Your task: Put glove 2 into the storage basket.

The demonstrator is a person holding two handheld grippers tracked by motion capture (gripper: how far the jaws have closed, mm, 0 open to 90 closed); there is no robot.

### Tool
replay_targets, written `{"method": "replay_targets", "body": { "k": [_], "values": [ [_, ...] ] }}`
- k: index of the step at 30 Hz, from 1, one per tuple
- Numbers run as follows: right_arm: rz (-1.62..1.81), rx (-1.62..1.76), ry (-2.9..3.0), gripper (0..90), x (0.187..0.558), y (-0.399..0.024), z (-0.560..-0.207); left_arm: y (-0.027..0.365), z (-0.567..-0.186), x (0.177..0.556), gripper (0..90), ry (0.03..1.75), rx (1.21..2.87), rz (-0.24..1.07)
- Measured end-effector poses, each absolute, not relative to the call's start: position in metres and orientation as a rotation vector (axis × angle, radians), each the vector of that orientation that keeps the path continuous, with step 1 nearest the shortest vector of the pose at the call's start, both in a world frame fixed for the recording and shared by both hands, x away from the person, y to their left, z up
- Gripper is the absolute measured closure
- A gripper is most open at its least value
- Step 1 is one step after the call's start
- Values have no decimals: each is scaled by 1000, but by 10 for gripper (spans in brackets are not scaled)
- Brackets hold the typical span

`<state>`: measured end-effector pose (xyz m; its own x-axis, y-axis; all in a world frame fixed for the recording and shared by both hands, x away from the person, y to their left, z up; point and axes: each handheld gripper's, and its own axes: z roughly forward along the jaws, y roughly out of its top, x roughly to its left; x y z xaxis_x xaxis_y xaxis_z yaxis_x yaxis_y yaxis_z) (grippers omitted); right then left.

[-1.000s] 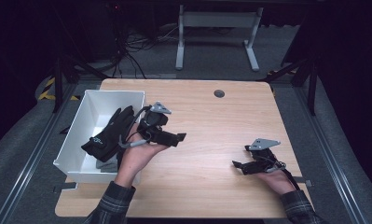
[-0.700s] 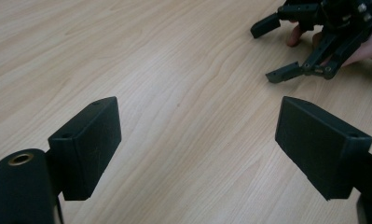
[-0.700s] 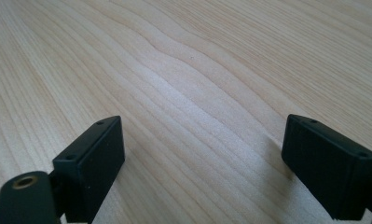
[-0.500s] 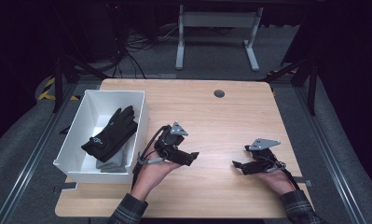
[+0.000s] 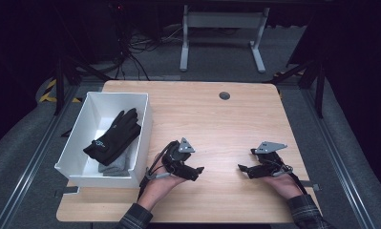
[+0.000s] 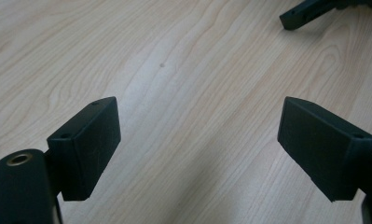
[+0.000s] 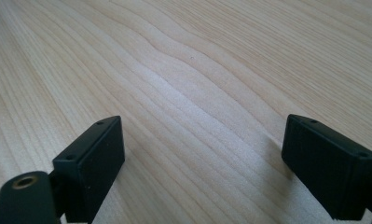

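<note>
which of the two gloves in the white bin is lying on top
The black glove lies on top, stretched diagonally across the white bin; the grey glove peeks out beneath its cuff end.

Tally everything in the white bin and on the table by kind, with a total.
Black fabric glove: 1
Grey folded cloth under the glove: 1
White rectangular plastic bin: 1
Black handheld grippers, left and right: 2
Total: 5

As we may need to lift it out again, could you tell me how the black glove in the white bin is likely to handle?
The black glove drapes over a grey item against the white bin wall, so it is probably floppy and would sag from a pinch. It looks thin, likely light. Being soft fabric, it should neither roll nor break.
</note>
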<state>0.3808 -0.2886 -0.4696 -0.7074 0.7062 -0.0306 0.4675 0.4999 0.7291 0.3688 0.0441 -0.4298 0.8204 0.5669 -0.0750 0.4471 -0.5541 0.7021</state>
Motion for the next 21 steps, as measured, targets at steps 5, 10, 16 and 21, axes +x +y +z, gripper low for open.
{"method": "replay_targets", "body": {
  "k": [5, 10, 16, 21],
  "values": [
    [1031, 982, 2421, 135, 381, -289, -470, 46, -443, 367, 123, 747, 2274, 214],
    [1031, 981, 2422, 135, 381, -289, -470, 44, -456, 366, 102, 743, 2301, 223],
    [1031, 982, 2422, 135, 381, -289, -470, 38, -466, 364, 62, 677, 2320, 258],
    [1031, 981, 2422, 135, 381, -289, -470, 37, -473, 366, 0, 664, 2347, 224]
  ]
}}
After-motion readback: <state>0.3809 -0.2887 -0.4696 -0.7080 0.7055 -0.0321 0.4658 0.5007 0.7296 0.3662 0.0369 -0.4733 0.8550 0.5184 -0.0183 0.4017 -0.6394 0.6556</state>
